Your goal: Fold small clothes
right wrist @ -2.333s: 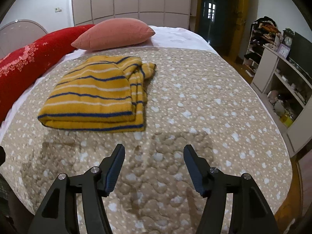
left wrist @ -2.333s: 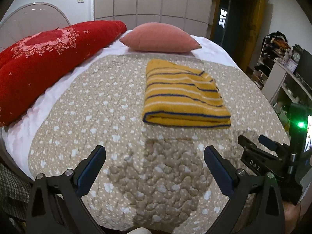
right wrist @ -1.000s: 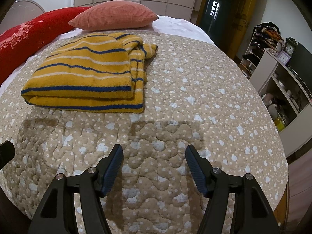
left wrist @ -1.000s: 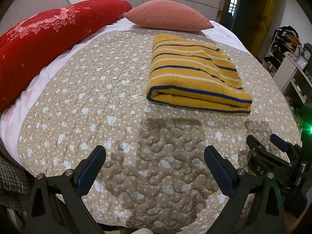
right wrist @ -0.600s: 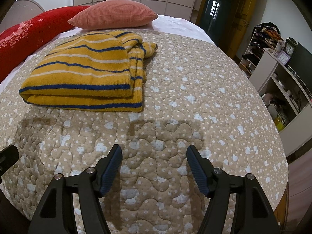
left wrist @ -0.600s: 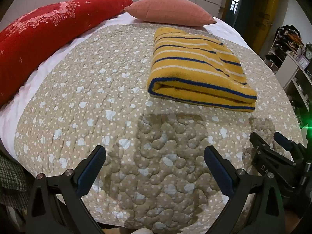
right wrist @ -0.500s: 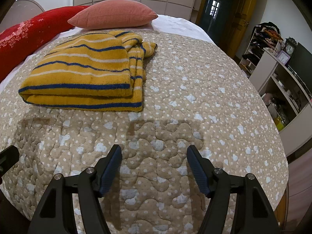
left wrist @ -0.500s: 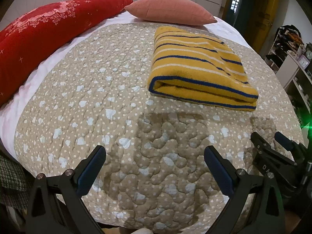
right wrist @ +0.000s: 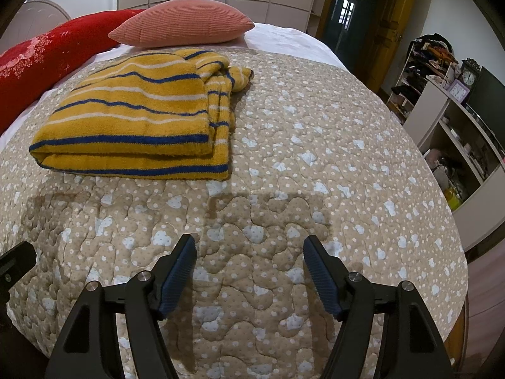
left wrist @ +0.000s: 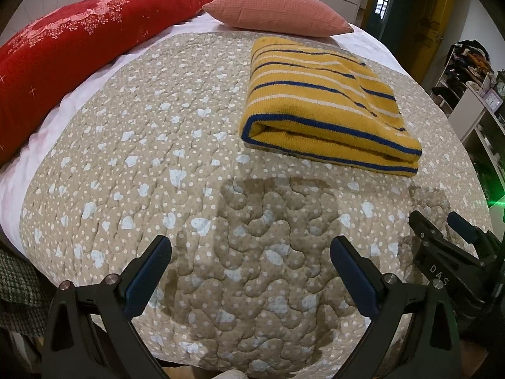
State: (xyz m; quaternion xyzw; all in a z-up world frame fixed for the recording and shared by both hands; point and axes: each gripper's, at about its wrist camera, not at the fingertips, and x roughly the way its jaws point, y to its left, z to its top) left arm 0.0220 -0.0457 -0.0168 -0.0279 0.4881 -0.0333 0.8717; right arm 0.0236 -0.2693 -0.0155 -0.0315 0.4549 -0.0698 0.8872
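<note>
A yellow garment with blue and white stripes (left wrist: 325,107) (right wrist: 139,123) lies folded flat on the beige quilted bedspread (left wrist: 176,170) (right wrist: 315,145), its folded edge facing me. My left gripper (left wrist: 251,248) hovers open over bare quilt, short of the garment and to its left. My right gripper (right wrist: 249,243) also stands open above the quilt, to the right of the garment's near corner, with nothing between its fingers. The right gripper's black body (left wrist: 448,259) shows at the lower right of the left wrist view.
A pink pillow (left wrist: 277,11) (right wrist: 181,22) and a long red cushion (left wrist: 72,50) (right wrist: 41,60) lie along the head and left side of the bed. Shelves with clutter (right wrist: 448,101) and a doorway (right wrist: 372,22) stand off to the right, past the bed's edge.
The garment has slid slightly lower and nearer in both views as the cameras tilted a little. The right gripper's jaws have spread a bit wider. The garment itself has not moved.
</note>
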